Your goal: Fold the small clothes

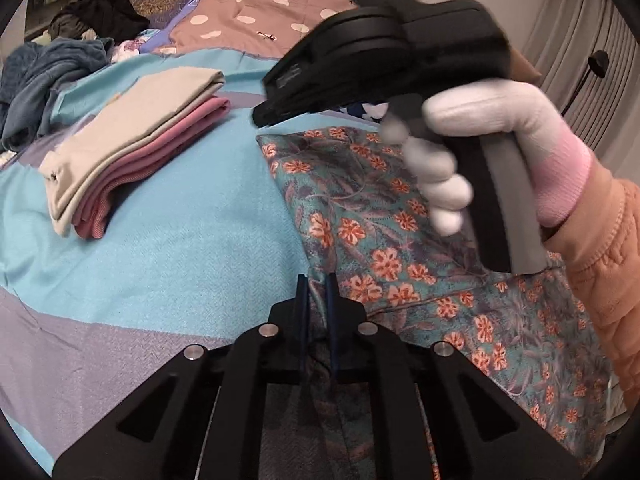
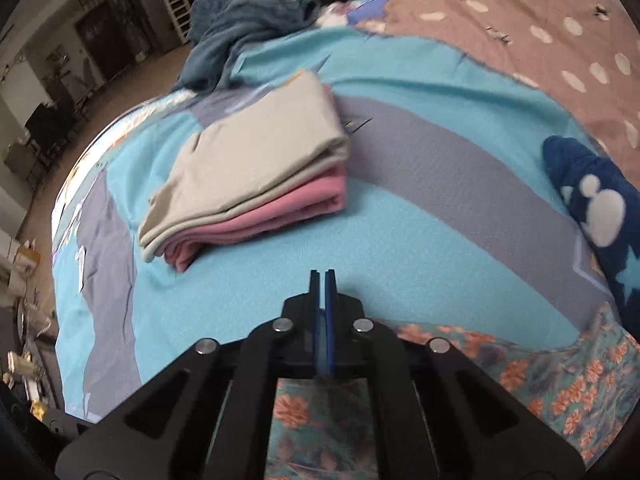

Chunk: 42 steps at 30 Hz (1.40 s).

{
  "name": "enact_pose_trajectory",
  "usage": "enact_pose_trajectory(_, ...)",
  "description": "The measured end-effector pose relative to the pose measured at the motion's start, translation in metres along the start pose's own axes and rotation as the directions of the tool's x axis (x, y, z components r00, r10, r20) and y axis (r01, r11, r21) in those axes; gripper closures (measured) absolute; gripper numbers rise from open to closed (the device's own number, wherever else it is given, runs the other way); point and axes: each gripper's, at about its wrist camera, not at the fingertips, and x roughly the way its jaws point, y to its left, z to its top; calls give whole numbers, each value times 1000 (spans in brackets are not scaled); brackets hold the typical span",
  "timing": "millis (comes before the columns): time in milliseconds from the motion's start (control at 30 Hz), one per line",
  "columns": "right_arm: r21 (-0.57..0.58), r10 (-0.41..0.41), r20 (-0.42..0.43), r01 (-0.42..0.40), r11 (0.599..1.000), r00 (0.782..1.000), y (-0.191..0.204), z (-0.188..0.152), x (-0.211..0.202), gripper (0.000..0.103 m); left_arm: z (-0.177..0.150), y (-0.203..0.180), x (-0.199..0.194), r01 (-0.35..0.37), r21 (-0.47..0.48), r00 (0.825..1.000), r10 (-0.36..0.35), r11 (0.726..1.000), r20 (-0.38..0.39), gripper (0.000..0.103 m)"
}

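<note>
From the left wrist camera, the left gripper (image 1: 317, 284) has its blue fingers pinched on the near edge of the teal floral-print fabric garment (image 1: 384, 240), which lies spread on the striped turquoise and grey bedspread (image 1: 180, 220). That reads as a hold on one edge so the cloth can be lifted and doubled over. Across the garment, a white-gloved hand (image 1: 480, 152) grips the black handle of the right gripper, its fingertips out of sight here. Off to the left sits a neat stack of a folded beige cloth (image 1: 132, 136) on a folded pink cloth (image 1: 160, 160), likely finished work kept clear of the folding area.

Over to the right wrist camera: the right gripper (image 2: 323, 280) shows its blue fingers nearly together, with floral cloth running up between them lower down, so it appears clamped on another edge. The beige and pink stack lies ahead, well apart. A crumpled dark blue towel (image 2: 248, 28) waits at the far end.
</note>
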Motion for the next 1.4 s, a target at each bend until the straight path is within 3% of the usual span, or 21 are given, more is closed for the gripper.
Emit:
enact_pose_trajectory(67, 73, 4, 40, -6, 997, 999, -15, -8, -26, 81, 0, 3, -3, 5, -17, 1000, -5, 1000, 9, 89)
enact_pose_trajectory(133, 95, 24, 76, -31, 995, 997, -25, -25, -59, 81, 1, 9, -9, 4, -44, 1000, -3, 999, 29, 87)
enact_pose_trajectory(267, 144, 30, 115, -47, 989, 993, -52, -100, -129, 81, 7, 8, -39, 54, -49, 988, -46, 997, 145, 85)
enact_pose_trajectory(333, 224, 39, 136, -70, 972, 990, -72, -148, -152, 81, 13, -3, -46, 113, -24, 978, -107, 993, 181, 78)
enact_pose_trajectory(367, 289, 37, 141, -77, 954, 989, -85, -179, -162, 81, 16, -12, -46, 132, -6, 975, -129, 991, 182, 64)
enact_pose_trajectory(433, 386, 23, 135, -74, 920, 991, -106, -220, -169, 80, 18, -29, -34, 128, 29, 979, -131, 991, 156, 49)
enact_pose_trajectory(467, 439, 8, 115, -58, 897, 993, -119, -240, -166, 79, 19, -38, -16, 85, 48, 990, -90, 995, 108, 49)
enact_pose_trajectory(500, 488, -8, 87, -36, 872, 996, -130, -254, -159, 89, 19, -42, 0, 44, 51, 997, -47, 998, 57, 49)
enact_pose_trajectory(533, 523, 4, 109, -61, 850, 994, -140, -265, -153, 94, 21, -41, 25, -2, 41, 1000, 3, 999, -27, 49)
enact_pose_trajectory(567, 539, 22, 169, -111, 835, 985, -145, -273, -151, 94, 18, -41, 32, -14, 45, 999, 15, 999, -38, 48)
enact_pose_trajectory(767, 549, 16, 215, -134, 825, 977, -144, -283, -176, 92, 22, -60, 22, -109, 120, 993, 113, 987, -25, 47)
enact_pose_trajectory(867, 569, -35, 306, -153, 808, 951, -160, -309, -220, 85, 26, -67, 9, -68, 96, 998, 68, 993, -1, 45)
enact_pose_trajectory(933, 608, -104, 360, -149, 780, 927, -182, -337, -253, 73, 30, -78, 4, -28, 75, 999, 26, 997, 29, 38)
enact_pose_trajectory(1033, 734, -240, 392, -144, 664, 888, -227, -403, -304, 65, 35, -102, 10, -2, 82, 999, -2, 997, 48, 28)
enact_pose_trajectory(1133, 865, -387, 376, -169, 473, 842, -268, -488, -350, 59, 39, -130, 30, 15, 104, 1000, -18, 994, 22, 20)
enact_pose_trajectory(1200, 935, -478, 333, -221, 277, 813, -290, -558, -374, 55, 40, -143, 42, 21, 114, 1000, -23, 993, 11, 20)
enact_pose_trajectory(1233, 945, -495, 321, -242, 218, 808, -295, -577, -377, 54, 41, -149, 50, 21, 116, 1000, -22, 993, 3, 20)
enact_pose_trajectory(1267, 952, -516, 298, -287, 102, 803, -301, -611, -381, 54, 41, -154, 57, 19, 116, 1000, -18, 993, -6, 20)
enact_pose_trajectory(1300, 944, -523, 292, -330, 21, 801, -306, -635, -380, 54, 40, -156, 63, 16, 114, 1000, -14, 993, -16, 20)
enact_pose_trajectory(1367, 887, -526, 338, -450, -98, 780, -314, -673, -373, 55, 39, -159, 76, 7, 110, 999, -3, 994, -43, 20)
enact_pose_trajectory(1400, 845, -533, 383, -520, -128, 754, -318, -687, -369, 56, 38, -161, 81, -7, 117, 999, 13, 993, -48, 19)
